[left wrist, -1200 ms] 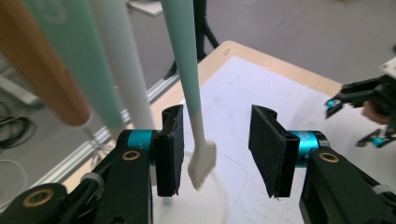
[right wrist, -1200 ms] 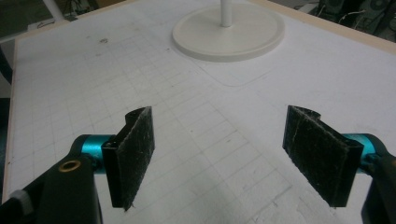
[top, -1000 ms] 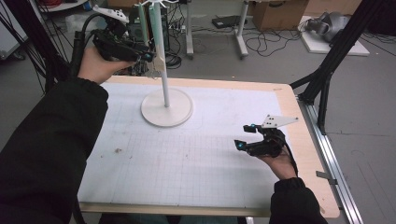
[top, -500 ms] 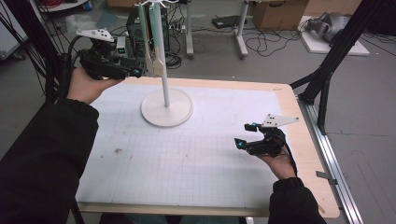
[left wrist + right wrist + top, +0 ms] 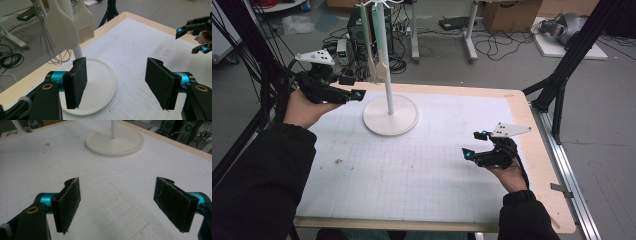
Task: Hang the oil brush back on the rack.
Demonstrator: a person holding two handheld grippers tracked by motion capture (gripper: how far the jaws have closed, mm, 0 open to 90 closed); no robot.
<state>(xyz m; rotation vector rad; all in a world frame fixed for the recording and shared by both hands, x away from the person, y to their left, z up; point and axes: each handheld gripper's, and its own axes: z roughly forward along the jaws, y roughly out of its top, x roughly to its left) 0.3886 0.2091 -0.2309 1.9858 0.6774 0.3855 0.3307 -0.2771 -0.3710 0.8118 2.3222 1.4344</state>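
A white stand with a round base point(image 5: 390, 116) and a thin pole point(image 5: 384, 60) rises at the back of the table. Two cream utensils point(image 5: 377, 55) hang from its top, a flat spatula point(image 5: 61, 27) and a comb-edged one point(image 5: 85, 22). My left gripper point(image 5: 353, 89) hovers just left of the pole, pointing at the base point(image 5: 105, 75). Its jaws have just been opening and nothing is between them point(image 5: 117, 85). My right gripper point(image 5: 475, 145) is held open over the mat at the right, its jaws point(image 5: 120, 205) bare, facing the base point(image 5: 115, 141).
A white gridded mat point(image 5: 412, 170) covers the wooden table point(image 5: 537, 150). Black tripod legs point(image 5: 562, 75) stand off the right edge. Cables and boxes lie on the floor behind. A small brown stain point(image 5: 337, 161) marks the mat's left part.
My left hand has come down from beside the hanging utensils to just above the table's back left, and its jaws stand wider. The right hand has not moved.
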